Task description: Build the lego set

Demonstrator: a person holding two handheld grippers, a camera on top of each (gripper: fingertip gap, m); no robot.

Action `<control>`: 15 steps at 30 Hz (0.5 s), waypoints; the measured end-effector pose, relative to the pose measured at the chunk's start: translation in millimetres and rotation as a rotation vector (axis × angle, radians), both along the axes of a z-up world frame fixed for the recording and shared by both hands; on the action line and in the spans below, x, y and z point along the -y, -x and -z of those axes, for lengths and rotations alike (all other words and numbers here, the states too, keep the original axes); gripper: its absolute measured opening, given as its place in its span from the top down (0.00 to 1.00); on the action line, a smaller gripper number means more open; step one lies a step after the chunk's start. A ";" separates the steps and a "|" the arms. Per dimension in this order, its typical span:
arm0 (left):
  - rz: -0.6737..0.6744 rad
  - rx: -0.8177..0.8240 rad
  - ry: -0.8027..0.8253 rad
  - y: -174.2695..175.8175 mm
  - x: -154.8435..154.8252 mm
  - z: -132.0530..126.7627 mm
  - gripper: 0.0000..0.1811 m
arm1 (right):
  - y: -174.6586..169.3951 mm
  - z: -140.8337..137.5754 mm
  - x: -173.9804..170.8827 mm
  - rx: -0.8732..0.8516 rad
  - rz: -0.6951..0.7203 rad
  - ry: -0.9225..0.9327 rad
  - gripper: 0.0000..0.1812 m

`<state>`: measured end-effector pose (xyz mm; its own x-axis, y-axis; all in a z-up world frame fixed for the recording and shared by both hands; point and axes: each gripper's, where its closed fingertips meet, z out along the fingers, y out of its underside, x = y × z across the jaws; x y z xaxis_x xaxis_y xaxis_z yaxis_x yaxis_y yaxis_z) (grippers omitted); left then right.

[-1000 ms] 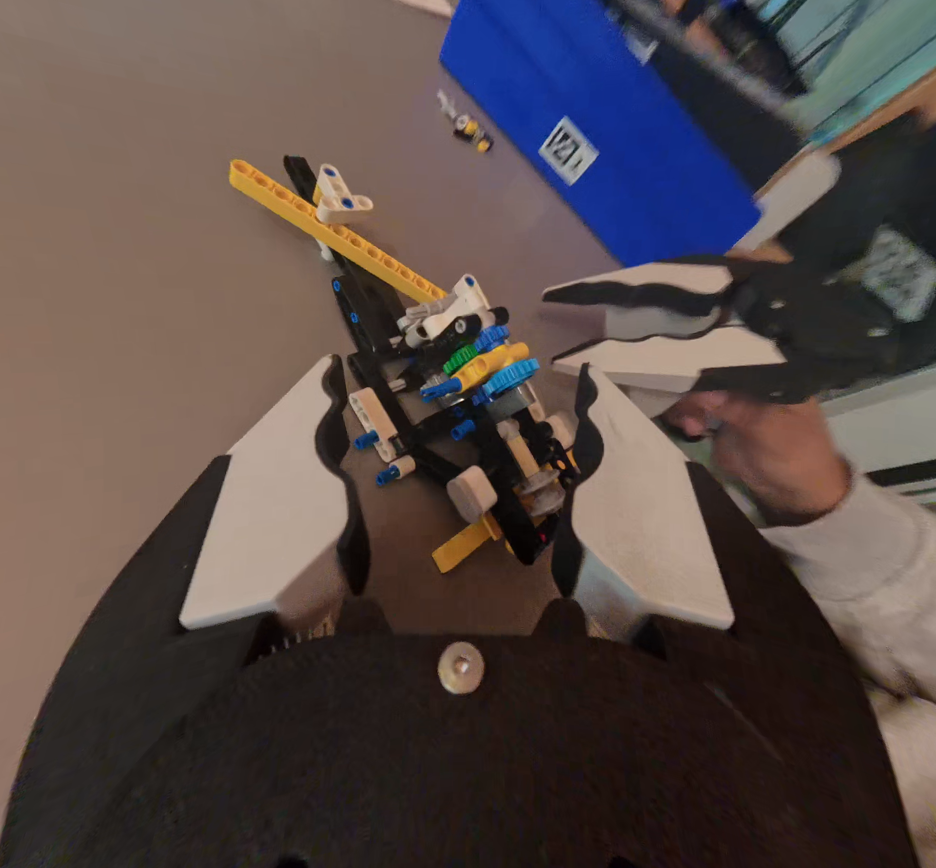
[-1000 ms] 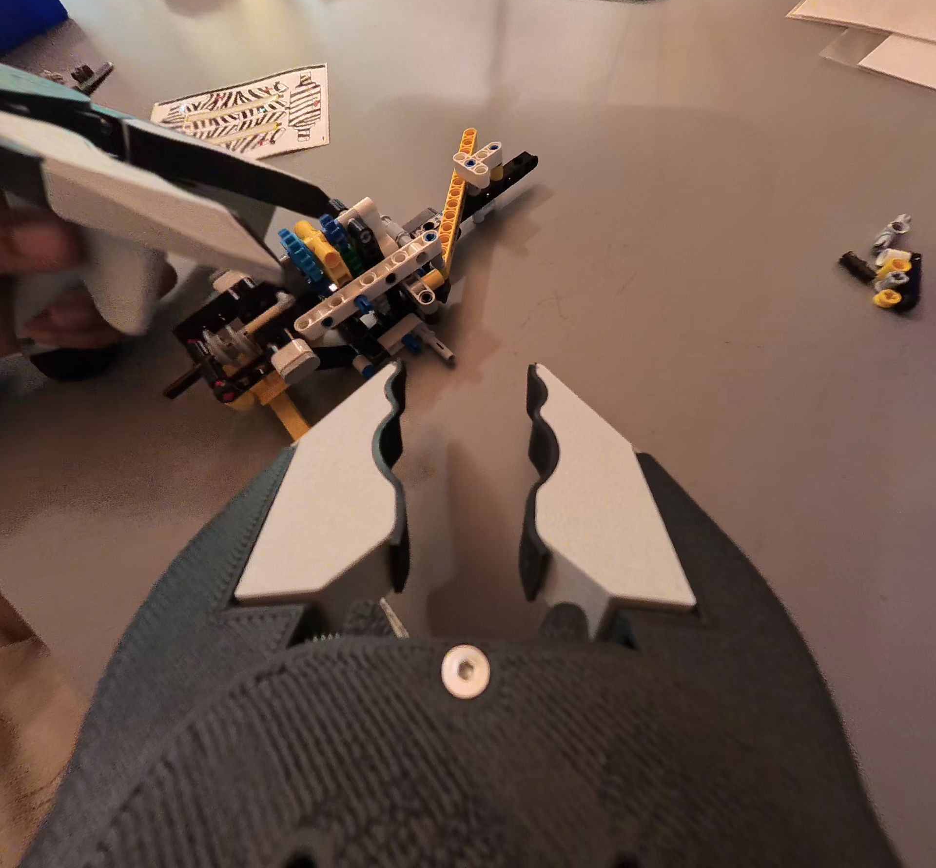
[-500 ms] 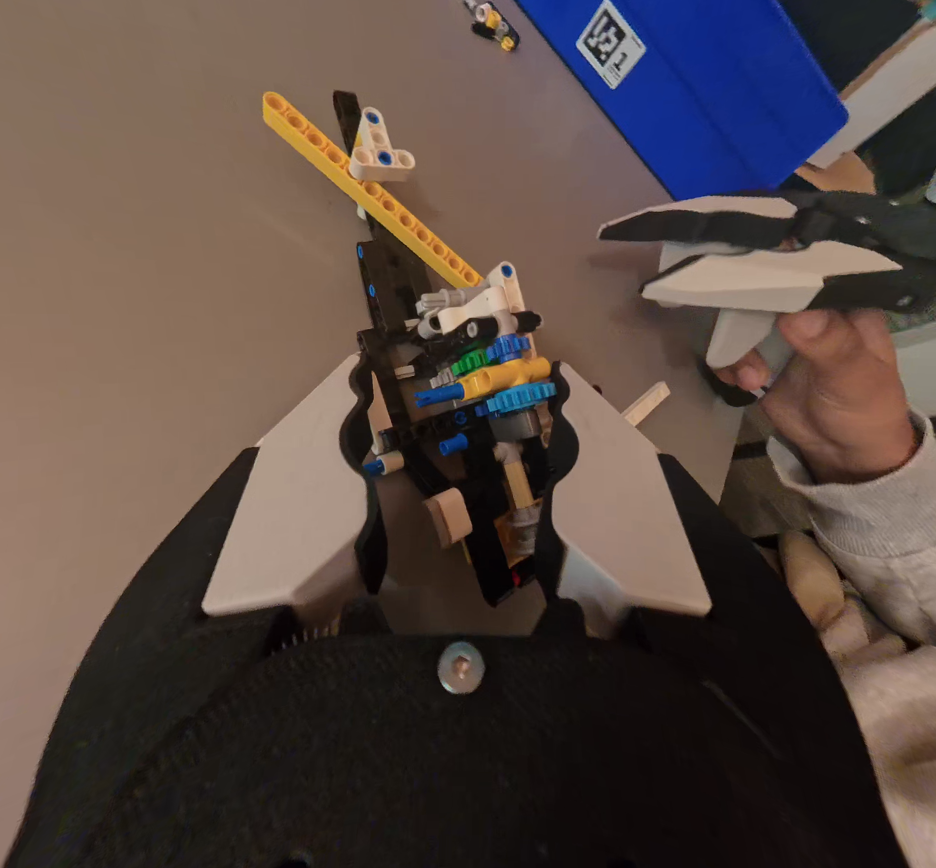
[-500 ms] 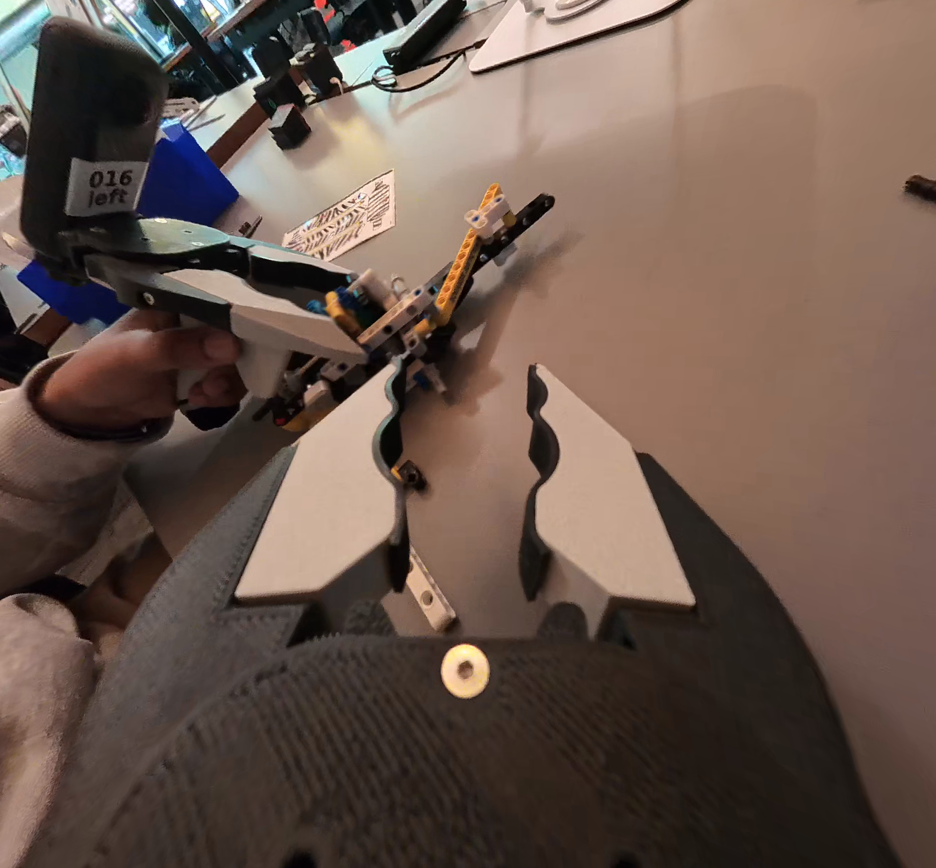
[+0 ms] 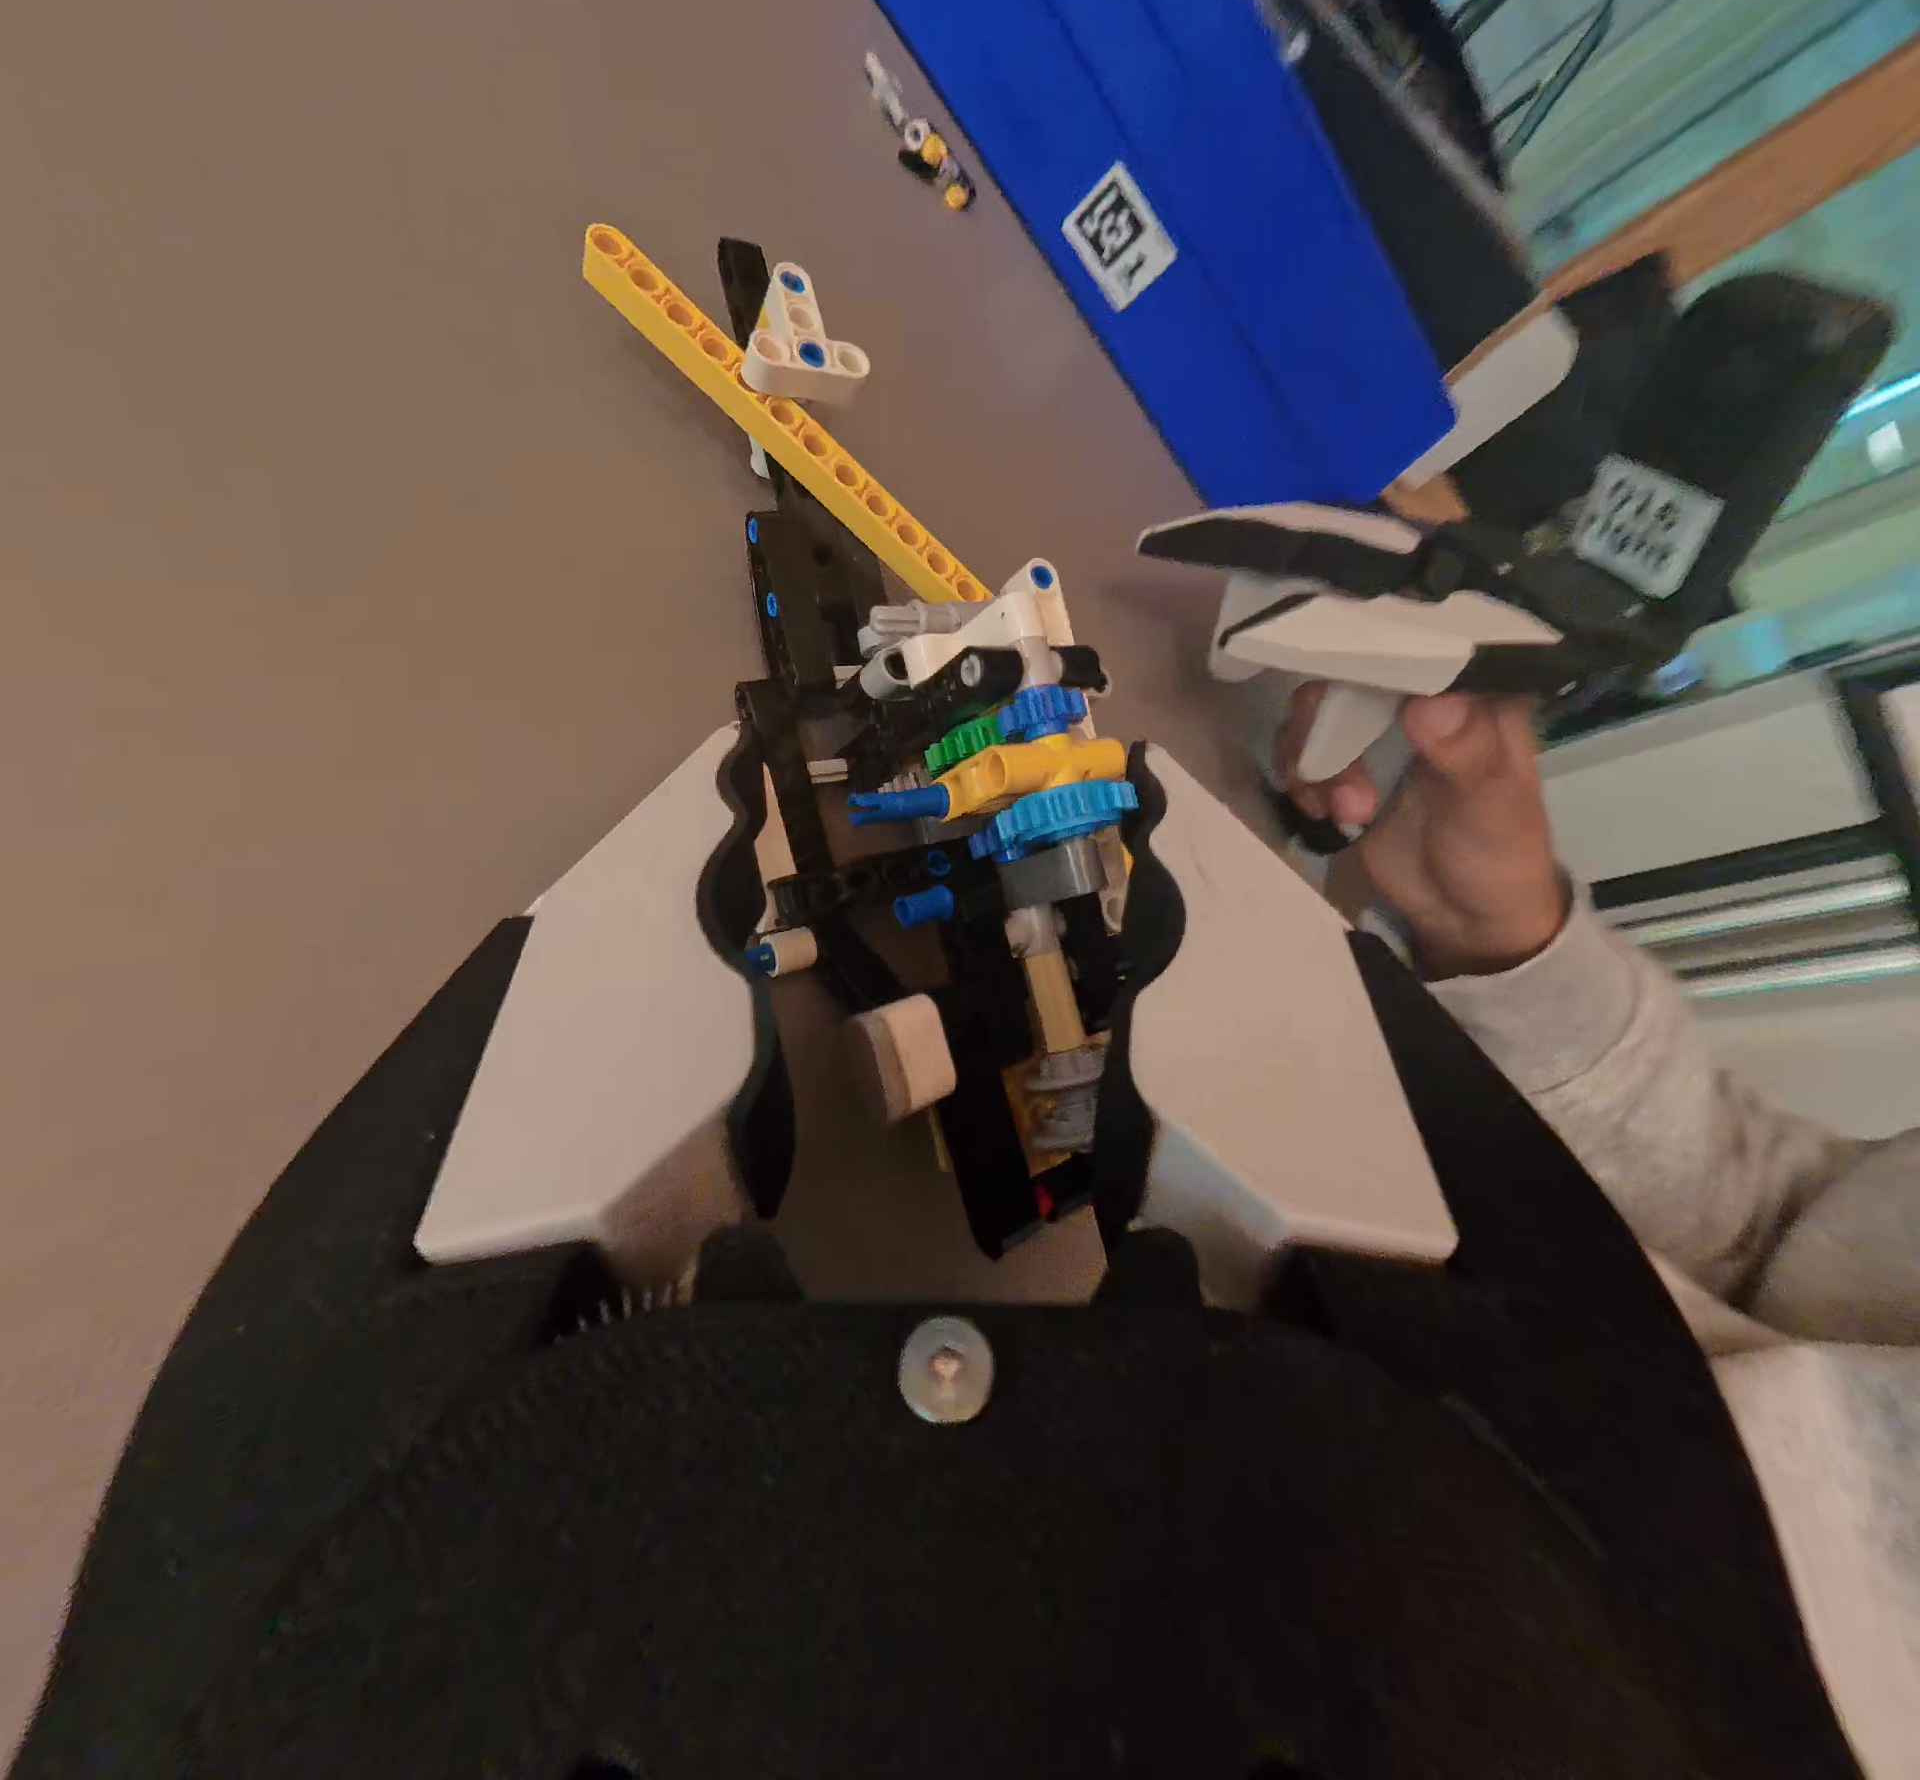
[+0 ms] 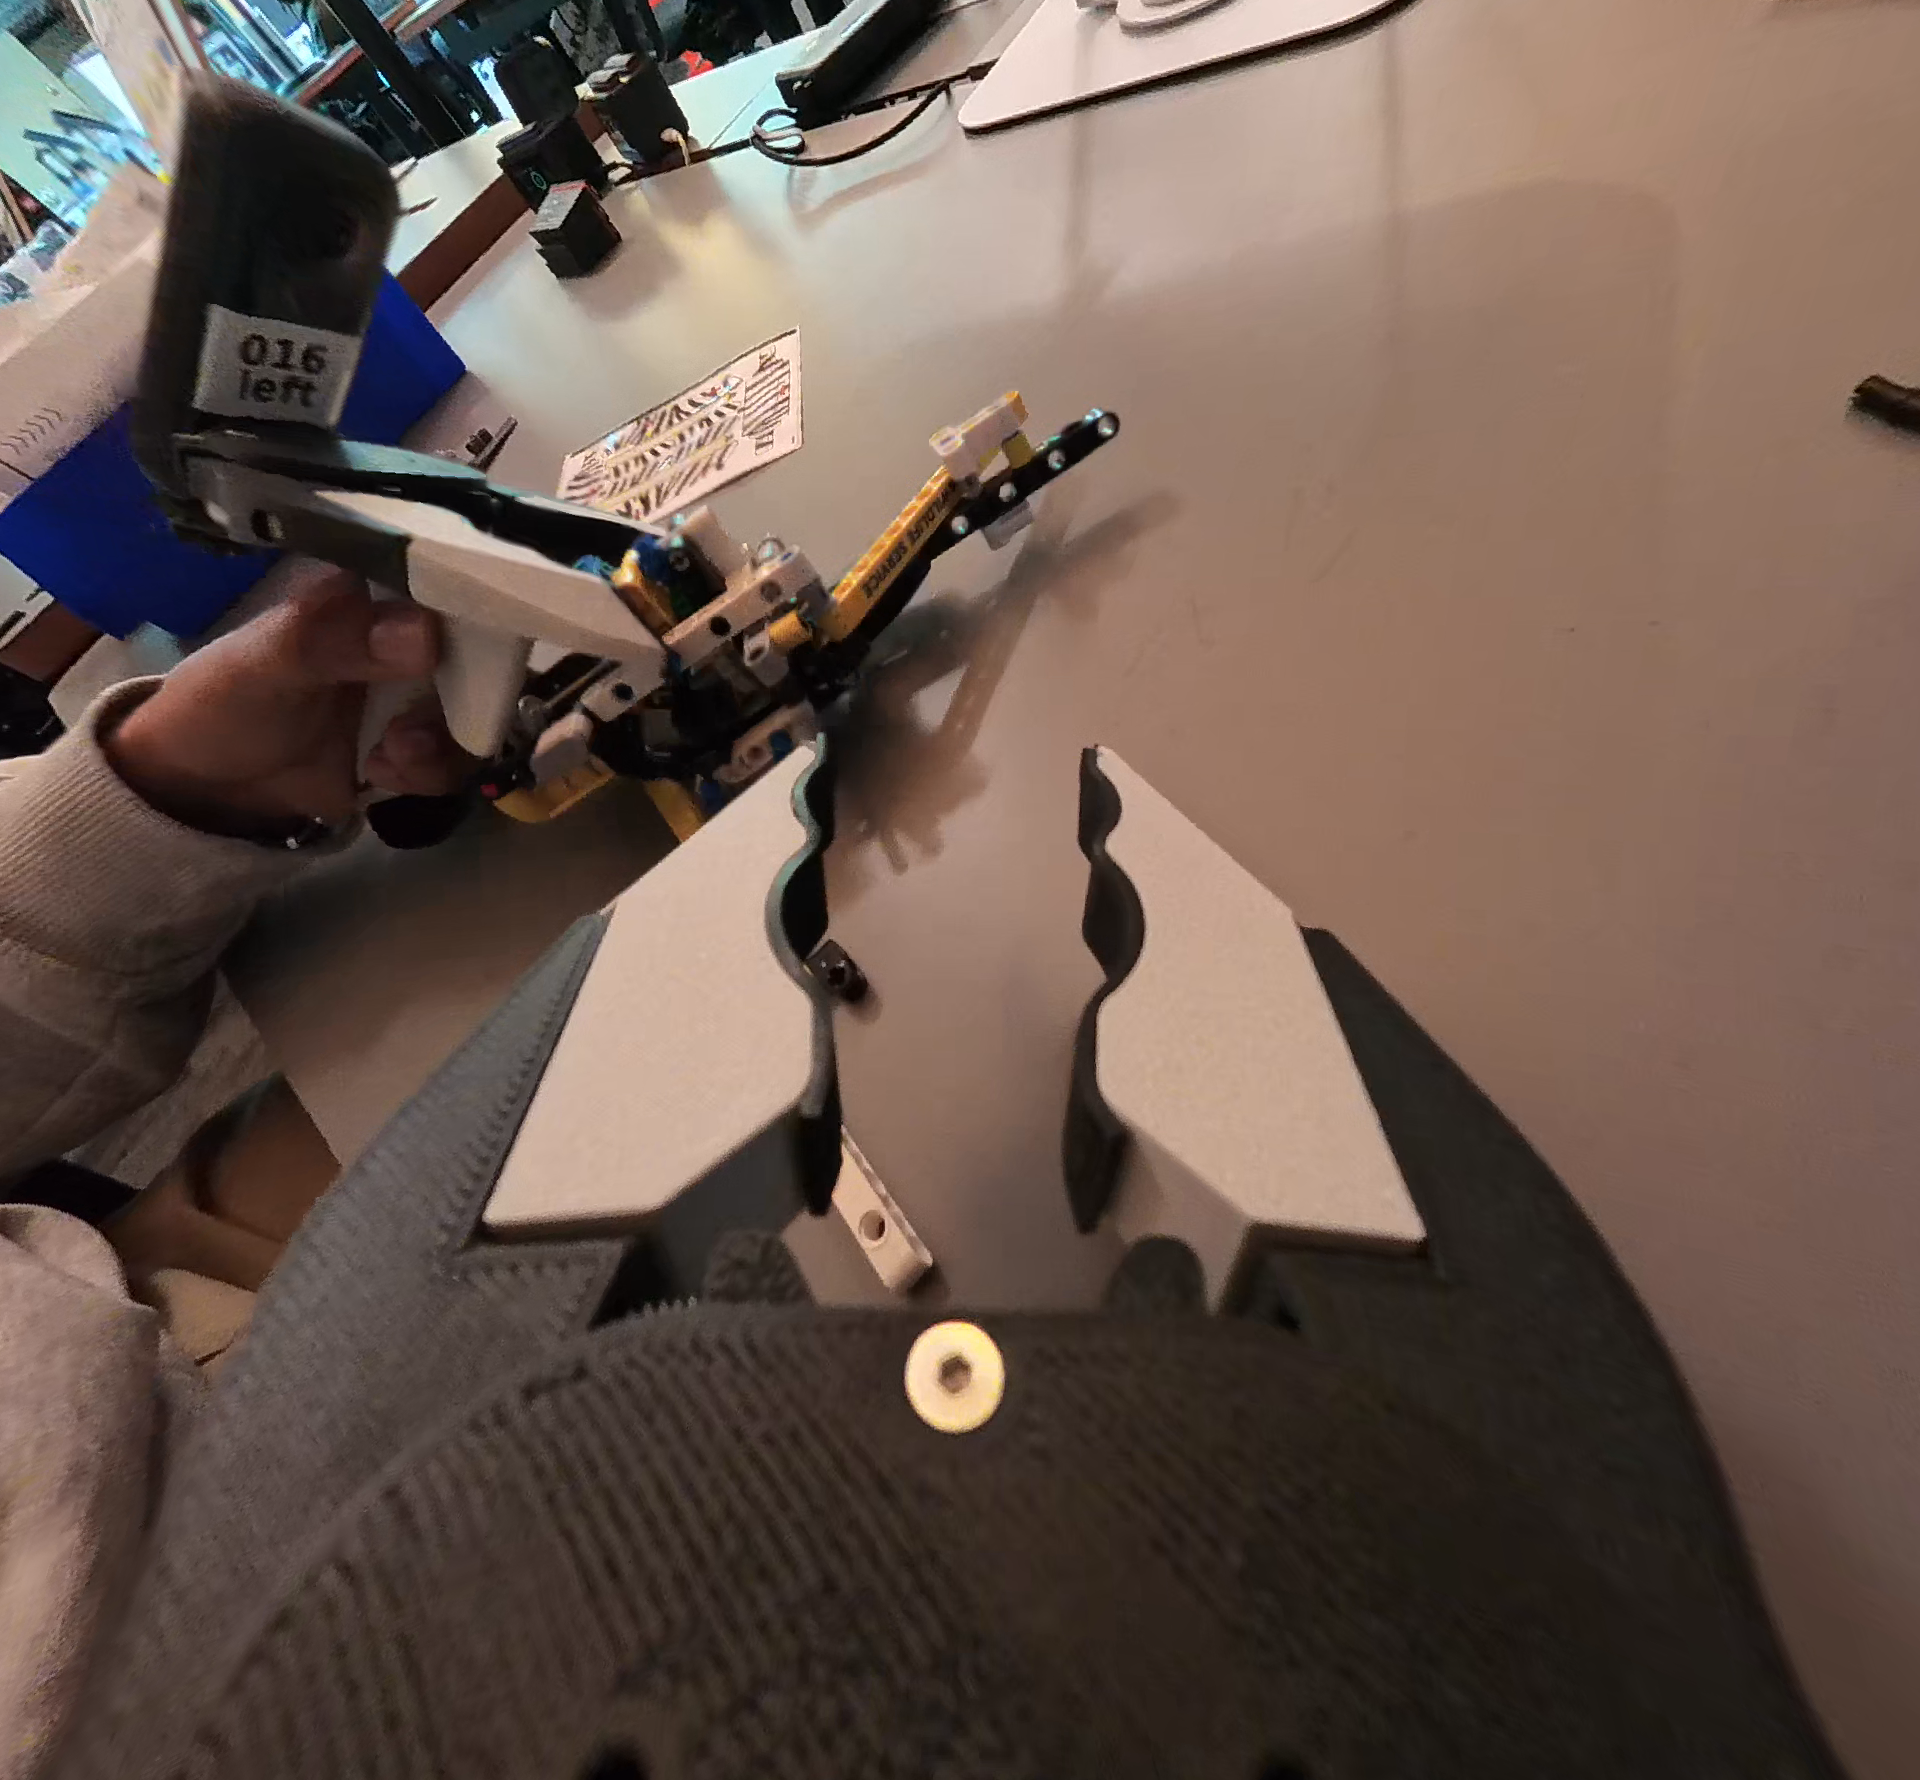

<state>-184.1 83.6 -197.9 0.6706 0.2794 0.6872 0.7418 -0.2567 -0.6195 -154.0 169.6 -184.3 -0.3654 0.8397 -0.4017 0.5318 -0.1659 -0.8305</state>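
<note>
Left gripper [image 5: 940, 800]: fingers close around the near end of the lego model [image 5: 935, 795], pads touching or nearly touching its black frame and gear cluster; grip reads as a pinch, though full contact on the left pad is not certain. Model lies on the grey table [image 5: 260, 380], its yellow beam [image 5: 769, 411] with a white angle piece [image 5: 800, 343] pointing far-left.

Right gripper [image 6: 951, 785]: jaws spread, holding nothing, hovering low just right of the model. A white beam piece [image 6: 878, 1221] and a small black pin [image 6: 842, 977] lie on the table beneath its left finger [image 6: 675, 1024].

Farther out: blue box [image 5: 1143, 172], small loose parts [image 5: 930, 151], striped sticker sheet [image 6: 691, 447].

Risk (judgement): the squeeze lands on gears and axles, not solid frame; pressure could pop pins loose or twist the model. The long beam gives leverage, so lifting may swing it.
</note>
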 end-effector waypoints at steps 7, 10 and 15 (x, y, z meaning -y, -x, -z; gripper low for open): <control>-0.047 0.178 -0.249 15.3 11.5 -30.5 0.76 | -0.4 -1.7 -0.3 -0.007 -0.002 0.010 0.75; -0.048 0.130 -0.188 19.5 17.0 -23.4 0.77 | -0.7 -1.8 0.9 -0.006 -0.005 0.017 0.75; -0.020 0.007 -0.087 8.2 13.7 -26.8 0.70 | -0.7 -1.4 1.7 -0.004 -0.007 0.014 0.75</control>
